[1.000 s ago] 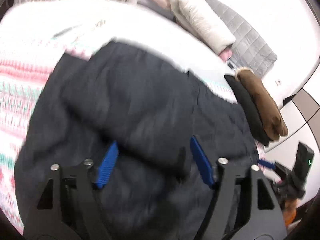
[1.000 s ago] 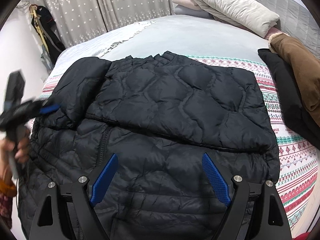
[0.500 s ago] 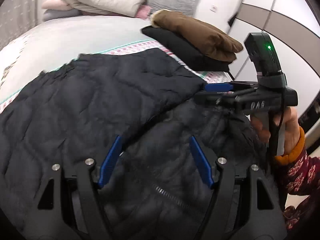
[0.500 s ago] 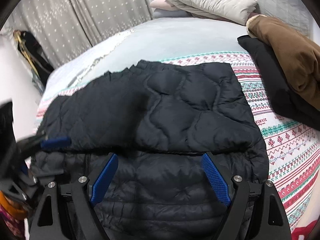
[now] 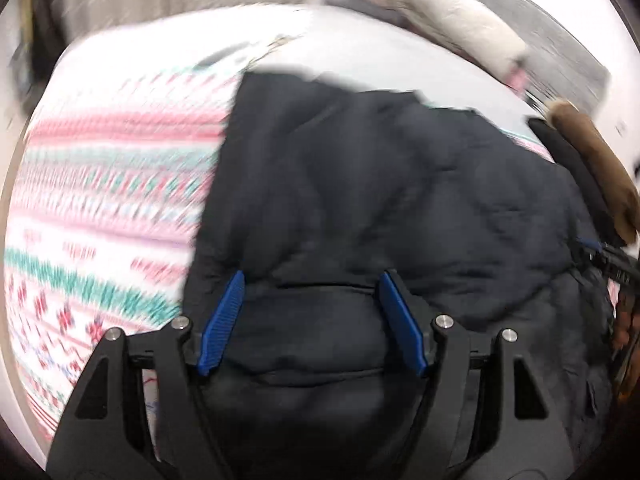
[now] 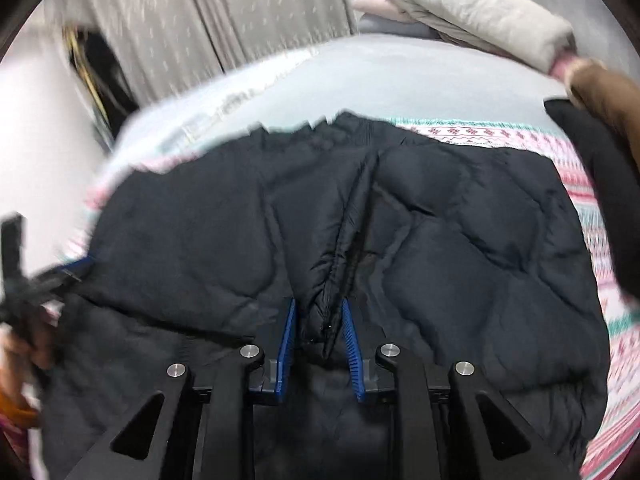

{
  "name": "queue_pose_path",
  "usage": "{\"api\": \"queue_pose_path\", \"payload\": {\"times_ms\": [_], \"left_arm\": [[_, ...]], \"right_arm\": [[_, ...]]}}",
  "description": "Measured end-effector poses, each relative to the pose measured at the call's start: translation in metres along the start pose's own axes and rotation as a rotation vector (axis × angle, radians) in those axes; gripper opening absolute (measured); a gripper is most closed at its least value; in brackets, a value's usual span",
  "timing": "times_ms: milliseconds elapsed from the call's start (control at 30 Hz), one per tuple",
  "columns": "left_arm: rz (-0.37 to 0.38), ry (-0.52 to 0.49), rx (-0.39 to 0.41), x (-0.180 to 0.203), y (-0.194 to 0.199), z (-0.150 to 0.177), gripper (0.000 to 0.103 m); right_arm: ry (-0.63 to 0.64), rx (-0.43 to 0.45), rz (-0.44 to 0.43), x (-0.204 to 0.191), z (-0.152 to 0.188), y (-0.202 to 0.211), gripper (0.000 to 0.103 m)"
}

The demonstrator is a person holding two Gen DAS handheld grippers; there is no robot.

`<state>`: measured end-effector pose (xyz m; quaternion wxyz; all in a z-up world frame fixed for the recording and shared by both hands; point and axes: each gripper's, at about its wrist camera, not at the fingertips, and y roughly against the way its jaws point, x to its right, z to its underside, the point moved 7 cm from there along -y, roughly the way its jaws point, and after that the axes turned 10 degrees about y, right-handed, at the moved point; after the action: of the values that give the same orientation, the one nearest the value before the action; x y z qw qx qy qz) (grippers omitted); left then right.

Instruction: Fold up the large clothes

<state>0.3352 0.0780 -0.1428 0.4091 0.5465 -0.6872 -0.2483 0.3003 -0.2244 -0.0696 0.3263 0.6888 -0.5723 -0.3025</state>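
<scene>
A black quilted puffer jacket (image 5: 380, 200) lies spread on the bed, its upper layer folded over the lower part; it fills the right wrist view (image 6: 460, 248) too. My left gripper (image 5: 312, 280) is open over the jacket's near left edge, holding nothing. My right gripper (image 6: 319, 312) is shut on a pinched ridge of the jacket's fabric (image 6: 340, 264) at the near middle. The left gripper also shows at the left edge of the right wrist view (image 6: 76, 268). Both views are blurred by motion.
The bed has a pink, green and white patterned cover (image 5: 100, 208). A brown garment on a black one (image 5: 592, 168) lies at the right. Pillows (image 6: 476, 12) sit at the head. Curtains (image 6: 240, 20) hang behind the bed.
My right gripper has closed from wide open onto a fold of the jacket. My left gripper has swung from the jacket's right side back to its left edge, still open.
</scene>
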Motion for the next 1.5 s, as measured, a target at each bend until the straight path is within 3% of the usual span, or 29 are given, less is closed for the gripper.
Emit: {"api": "queue_pose_path", "payload": {"times_ms": [67,233,300,367,467,633,900,1067,1233,1500], "left_arm": [[0.020,0.021,0.010,-0.005,-0.003,0.002,0.071],[-0.031,-0.029,0.005,0.004,0.004,0.006,0.071],[-0.012,-0.028,-0.003,0.011,0.015,0.010,0.076],[0.007,-0.035,-0.004,0.015,0.032,0.015,0.083],[0.015,-0.071,-0.033,0.021,0.060,0.034,0.083],[-0.015,-0.118,-0.051,0.015,0.099,0.067,0.083],[0.035,-0.081,-0.087,0.004,0.147,0.115,0.088],[0.085,-0.063,-0.102,-0.011,0.167,0.144,0.088],[0.158,-0.019,-0.175,-0.038,0.166,0.173,0.088],[0.233,0.066,-0.236,-0.063,0.160,0.204,0.088]], "right_arm": [[0.064,-0.035,0.073,-0.005,-0.001,-0.020,0.022],[0.069,-0.034,0.109,-0.008,0.003,-0.022,0.024],[0.048,-0.039,0.087,-0.005,0.010,-0.009,0.030],[0.024,-0.047,0.057,0.001,0.022,0.013,0.053],[0.012,-0.035,0.045,0.009,0.038,0.048,0.065],[-0.002,-0.023,0.073,0.022,0.072,0.109,0.070],[-0.039,-0.009,0.059,0.044,0.146,0.183,0.076],[-0.050,-0.032,-0.021,0.049,0.191,0.205,0.077],[-0.078,-0.086,0.019,0.066,0.239,0.213,0.077],[-0.194,-0.125,-0.053,0.079,0.294,0.213,0.077]]}}
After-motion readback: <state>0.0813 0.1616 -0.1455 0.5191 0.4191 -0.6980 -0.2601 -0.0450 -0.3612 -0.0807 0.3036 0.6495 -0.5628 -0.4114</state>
